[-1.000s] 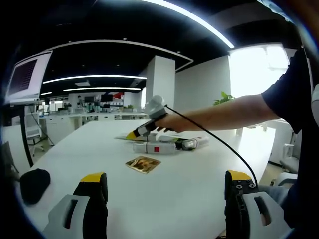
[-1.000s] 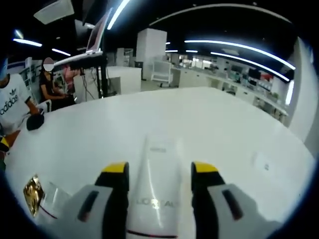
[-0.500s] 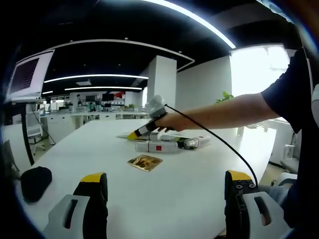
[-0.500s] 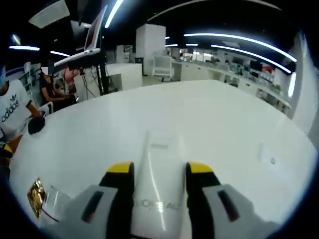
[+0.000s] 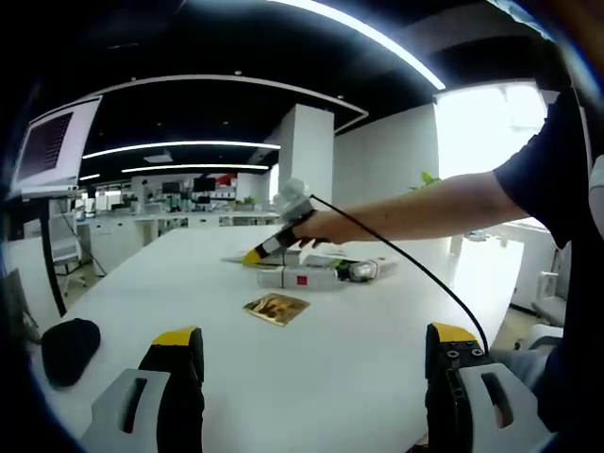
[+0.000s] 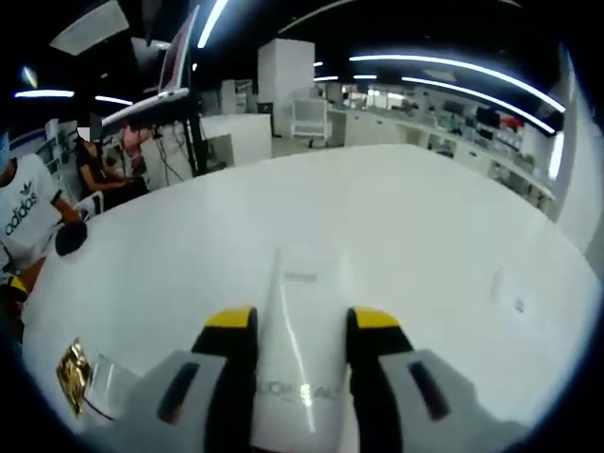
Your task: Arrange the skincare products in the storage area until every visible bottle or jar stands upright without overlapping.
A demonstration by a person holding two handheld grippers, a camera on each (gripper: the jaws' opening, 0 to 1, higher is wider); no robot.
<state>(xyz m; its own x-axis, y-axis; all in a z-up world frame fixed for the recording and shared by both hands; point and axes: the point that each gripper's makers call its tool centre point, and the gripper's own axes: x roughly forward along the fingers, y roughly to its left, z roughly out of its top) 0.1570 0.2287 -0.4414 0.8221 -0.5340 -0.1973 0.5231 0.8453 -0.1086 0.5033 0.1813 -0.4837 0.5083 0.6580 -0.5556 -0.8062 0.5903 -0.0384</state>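
Up close in the right gripper view, right gripper [image 6: 300,326] clamped on a white tube [image 6: 294,363] printed L'OREAL, yellow-tipped jaws pressed against both its sides, flat crimped end pointing away over the white table [image 6: 396,226]. Low at the left edge of that view, a gold-patterned packet [image 6: 73,376] lying beside a clear-wrapped item with a red line [image 6: 106,389]. Farther left, a seated person in a white printed shirt [image 6: 21,217], a second seated person [image 6: 92,165] behind, and a small black object [image 6: 69,238] on the table near them.

Seen from the left gripper view, left gripper [image 5: 307,344] held over the near edge of the table [image 5: 189,283], jaws wide apart with nothing between them. Across the table, the right gripper [image 5: 274,243] at the end of a person's outstretched arm [image 5: 425,209], tilted down toward a small cluster of products: a long white box with a red square [image 5: 294,278] lying flat, a dark-capped tube [image 5: 359,271] lying just beside it. Nearer, apart from the cluster, a gold-patterned packet [image 5: 275,308] flat on the surface. At far left, a black rounded object [image 5: 66,347] on the table and a monitor [image 5: 52,146] above
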